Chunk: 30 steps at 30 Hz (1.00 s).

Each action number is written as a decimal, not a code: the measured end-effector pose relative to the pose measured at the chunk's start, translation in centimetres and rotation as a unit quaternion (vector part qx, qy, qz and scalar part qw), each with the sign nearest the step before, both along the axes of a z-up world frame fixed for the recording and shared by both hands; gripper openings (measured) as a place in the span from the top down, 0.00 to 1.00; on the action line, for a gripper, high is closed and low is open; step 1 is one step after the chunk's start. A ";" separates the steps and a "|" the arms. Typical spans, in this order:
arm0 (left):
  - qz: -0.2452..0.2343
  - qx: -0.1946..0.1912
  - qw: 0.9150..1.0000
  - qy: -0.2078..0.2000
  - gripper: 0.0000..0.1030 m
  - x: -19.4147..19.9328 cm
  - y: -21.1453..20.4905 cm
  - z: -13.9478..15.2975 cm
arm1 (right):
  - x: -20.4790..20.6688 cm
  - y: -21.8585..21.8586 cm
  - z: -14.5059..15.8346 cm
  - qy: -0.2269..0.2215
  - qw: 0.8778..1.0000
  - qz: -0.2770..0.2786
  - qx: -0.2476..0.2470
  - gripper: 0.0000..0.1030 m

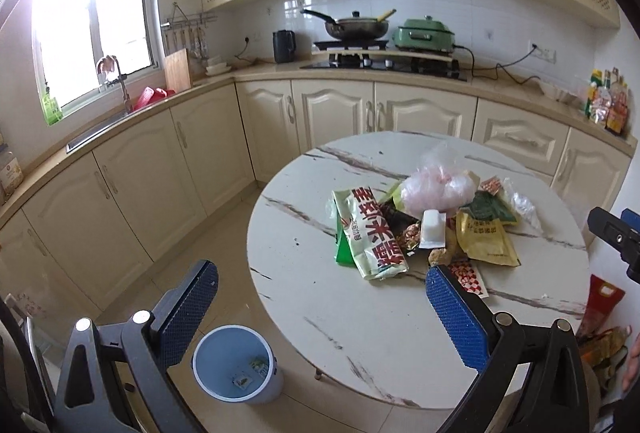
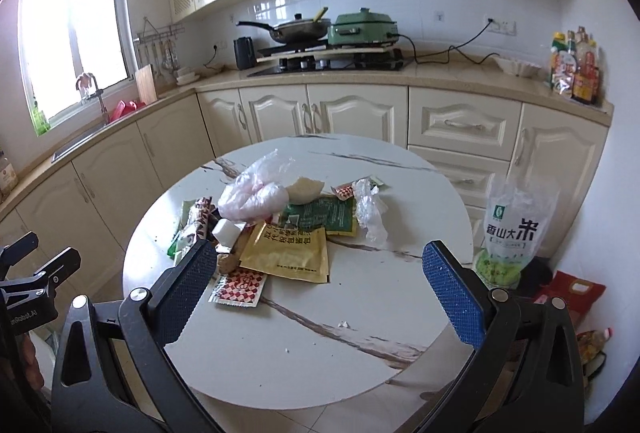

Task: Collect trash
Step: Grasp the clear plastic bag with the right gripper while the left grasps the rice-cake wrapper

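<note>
Trash lies heaped on one round marble table [image 1: 304, 313], toward its far side: one big white-green rice bag [image 1: 370, 233] at the left of the heap, one pink plastic bag [image 1: 438, 185] on top, one small white box [image 1: 433, 227], one yellow pouch [image 2: 290, 251], one dark green pouch [image 2: 320, 219], one red-checked wrapper [image 2: 238, 283] nearest, one crumpled clear wrap [image 2: 370, 207] at the right. The left gripper [image 1: 320, 307] hangs spread wide, nothing held, near the table's left edge; the heap sits just beyond, its right finger overlapping the checked wrapper. The right gripper [image 2: 316, 289] likewise gapes empty, the yellow pouch between and beyond its fingers. Only the left wrist view shows one blue bin [image 1: 236, 363] on the floor left of the table, with two small scraps inside; only the right shows a standing rice sack [image 2: 510, 233] at far right
</note>
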<state>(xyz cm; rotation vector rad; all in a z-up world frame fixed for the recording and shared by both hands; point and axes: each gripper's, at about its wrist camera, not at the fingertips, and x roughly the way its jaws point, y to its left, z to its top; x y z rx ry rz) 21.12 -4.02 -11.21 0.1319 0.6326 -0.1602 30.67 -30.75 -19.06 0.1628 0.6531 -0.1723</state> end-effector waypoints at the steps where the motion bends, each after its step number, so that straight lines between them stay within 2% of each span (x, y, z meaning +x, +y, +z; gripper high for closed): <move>1: -0.002 0.004 1.000 0.009 0.01 2.0 -0.5 -0.3 | 0.6 -0.2 -0.5 0.006 1.000 0.001 0.001 0.00; 7: -0.011 0.014 0.997 0.069 0.01 13.2 -2.8 -2.7 | 5.7 -1.3 -3.3 0.035 0.999 0.010 0.010 0.00; 10: -0.018 0.002 0.996 0.093 0.01 17.9 -3.6 -3.6 | 8.1 -1.4 -4.0 0.041 0.999 0.015 0.016 0.00; 14: -0.012 0.009 0.994 0.109 0.01 23.5 -4.4 -4.5 | 11.4 -1.0 -4.5 0.042 0.998 0.027 0.025 0.00; 19: -0.016 -0.002 0.992 0.126 0.01 29.1 -5.1 -5.6 | 15.5 0.6 -5.5 0.058 0.997 0.045 0.024 0.00; 21: -0.014 0.007 0.991 0.136 0.01 31.2 -5.7 -6.4 | 17.0 1.5 -6.1 0.065 0.996 0.057 0.025 0.00; 25: -0.022 -0.007 0.990 0.140 0.02 32.5 -6.0 -7.3 | 19.3 3.3 -7.0 0.081 0.995 0.062 0.020 0.00; 26: -0.024 -0.014 0.990 0.135 0.15 33.0 -5.8 -7.1 | 19.8 3.7 -7.2 0.086 0.994 0.061 0.020 0.00; 27: -0.029 -0.019 0.992 0.124 0.40 33.6 -5.6 -6.9 | 20.3 4.1 -7.4 0.089 0.994 0.062 0.018 0.00; 29: -0.039 -0.022 0.991 0.126 0.40 34.7 -5.3 -6.8 | 21.2 4.7 -7.9 0.105 0.992 0.063 0.016 0.00; 30: -0.045 -0.024 0.991 0.123 0.41 33.7 -4.4 -7.2 | 21.6 4.9 -8.3 0.112 0.992 0.064 0.016 0.00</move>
